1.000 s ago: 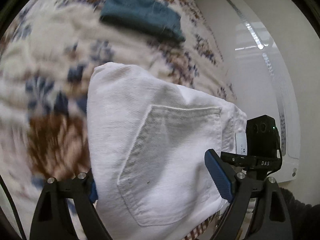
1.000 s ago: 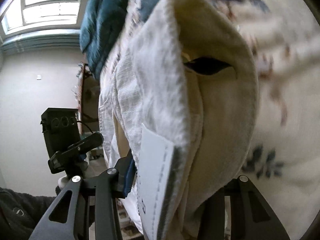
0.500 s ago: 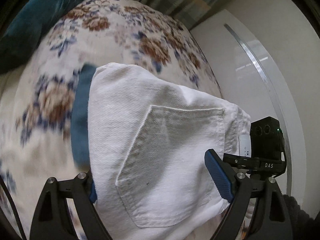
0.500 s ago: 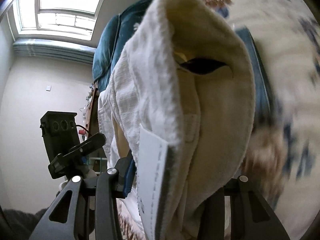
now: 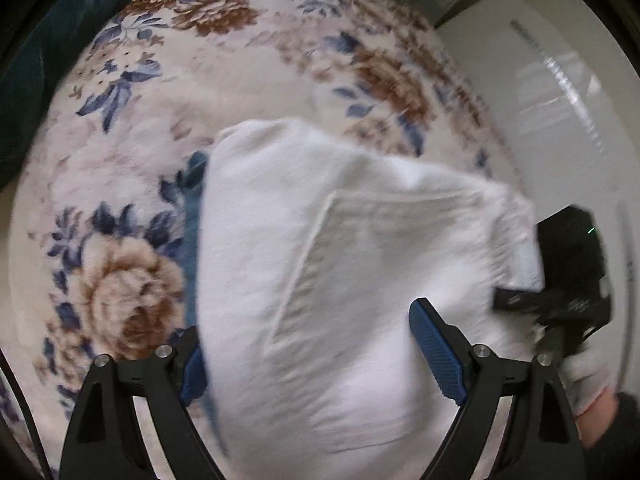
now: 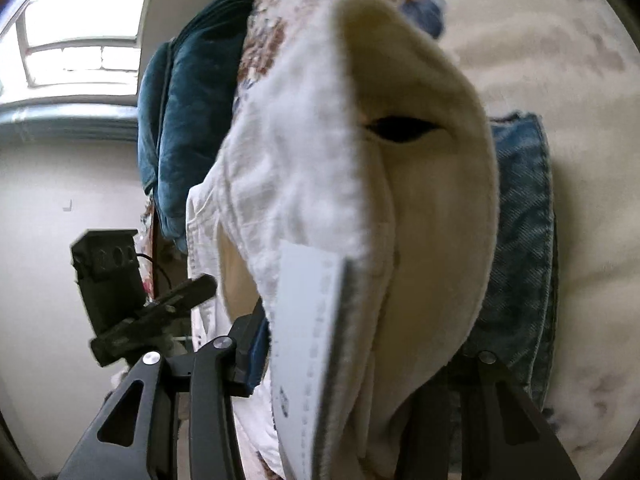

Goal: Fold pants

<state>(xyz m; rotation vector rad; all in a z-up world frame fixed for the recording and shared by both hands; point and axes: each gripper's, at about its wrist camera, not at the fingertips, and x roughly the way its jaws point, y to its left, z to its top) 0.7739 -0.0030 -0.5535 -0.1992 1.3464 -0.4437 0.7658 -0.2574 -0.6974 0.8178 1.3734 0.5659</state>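
While both grippers, left (image 5: 320,360) and right (image 6: 360,364), stay clamped on the lifted white pants (image 5: 340,264), the folded jeans (image 6: 524,216) now lie under them, not far off. Below spreads a floral blanket (image 5: 168,92), with a teal cushion (image 6: 188,112) and window (image 6: 80,24) behind.

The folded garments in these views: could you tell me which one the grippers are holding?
The white pants, held up between both grippers; the blue denim garment lies flat on the floral blanket beneath, ungripped.
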